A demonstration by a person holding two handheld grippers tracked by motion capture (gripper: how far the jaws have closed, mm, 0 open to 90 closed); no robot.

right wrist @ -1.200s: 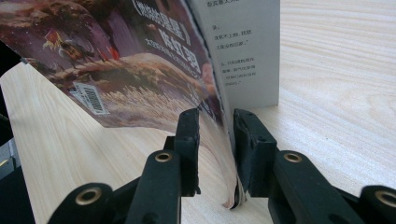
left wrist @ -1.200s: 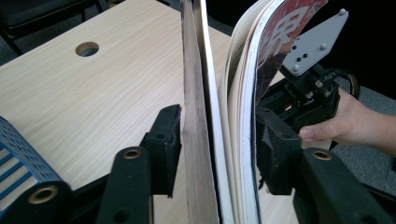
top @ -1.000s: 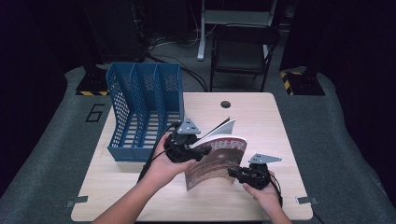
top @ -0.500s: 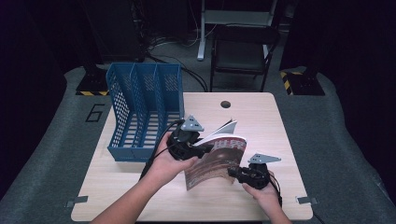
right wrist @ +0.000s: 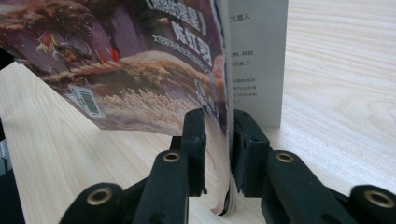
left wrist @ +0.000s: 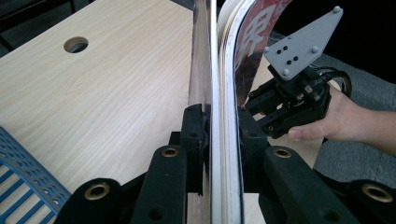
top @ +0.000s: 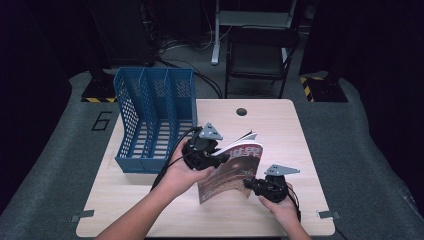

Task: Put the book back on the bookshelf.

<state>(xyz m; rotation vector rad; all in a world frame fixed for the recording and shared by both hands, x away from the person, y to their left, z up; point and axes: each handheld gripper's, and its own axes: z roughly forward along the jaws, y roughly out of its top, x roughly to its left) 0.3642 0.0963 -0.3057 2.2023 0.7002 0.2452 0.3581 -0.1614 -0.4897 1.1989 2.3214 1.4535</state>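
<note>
The magazine (top: pixel 231 169) is off the surface (top: pixel 280 130), held upright between both hands, right of the blue file rack (top: pixel 155 117). The left claw (top: pixel 220 159) has just been closing and is clamped on the magazine's upper-left edge, pages between its pads. The right claw (top: pixel 248 183) has also just been closing and grips the lower edge. Judged status: pickup complete. Remaining: carry the magazine to the rack and insert it in a compartment; all three appear vacant.
</note>
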